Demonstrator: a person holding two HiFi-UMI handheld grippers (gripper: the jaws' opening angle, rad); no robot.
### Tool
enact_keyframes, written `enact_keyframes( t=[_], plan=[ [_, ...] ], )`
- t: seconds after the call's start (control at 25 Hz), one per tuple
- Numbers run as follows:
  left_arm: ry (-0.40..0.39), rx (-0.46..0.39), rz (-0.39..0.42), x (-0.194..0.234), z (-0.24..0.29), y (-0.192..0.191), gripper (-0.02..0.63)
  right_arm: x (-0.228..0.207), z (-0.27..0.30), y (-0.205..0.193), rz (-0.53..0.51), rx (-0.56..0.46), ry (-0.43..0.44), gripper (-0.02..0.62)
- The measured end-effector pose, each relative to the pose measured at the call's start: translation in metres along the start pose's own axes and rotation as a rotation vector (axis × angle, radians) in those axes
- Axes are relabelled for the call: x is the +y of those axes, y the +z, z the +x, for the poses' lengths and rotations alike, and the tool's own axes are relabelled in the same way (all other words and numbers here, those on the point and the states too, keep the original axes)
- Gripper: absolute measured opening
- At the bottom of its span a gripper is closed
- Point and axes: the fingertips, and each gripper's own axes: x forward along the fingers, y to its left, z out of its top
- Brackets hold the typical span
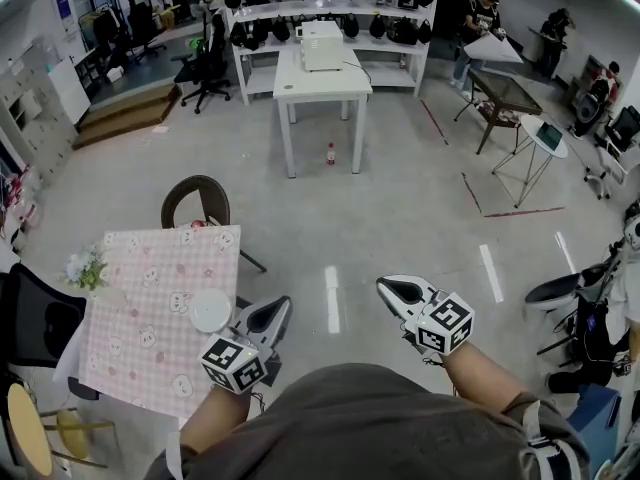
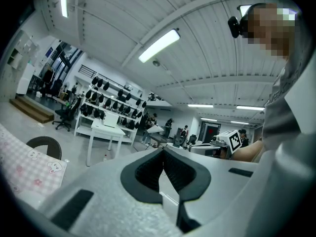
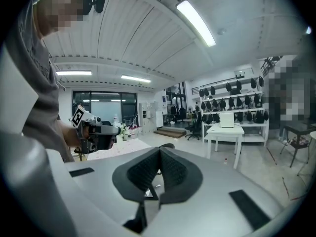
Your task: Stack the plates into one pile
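Pink checked cloth (image 1: 140,328) at nine o'clock bears a white plate (image 1: 210,310). Left gripper (image 1: 278,310) and right gripper (image 1: 390,286), both closed and empty, hang beside it. Best to open the jaws before reaching.

Bright even light from ceiling strip lights (image 2: 159,45), glare streaks on the floor (image 1: 332,298), strong fisheye bending, dark vignetted corners
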Motion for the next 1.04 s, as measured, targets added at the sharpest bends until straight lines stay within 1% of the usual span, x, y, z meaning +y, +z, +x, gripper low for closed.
enact_keyframes(
  t=[0.24,1.04],
  plan=[
    [0.005,-0.002,-0.004,0.001,-0.001,0.002,0.005,-0.001,0.001,0.006,-0.008,0.000,0.003,-0.009],
    [0.008,-0.008,-0.005,0.008,-0.001,0.003,0.005,-0.002,0.010,0.003,-0.012,0.007,0.007,-0.009]
  ],
)
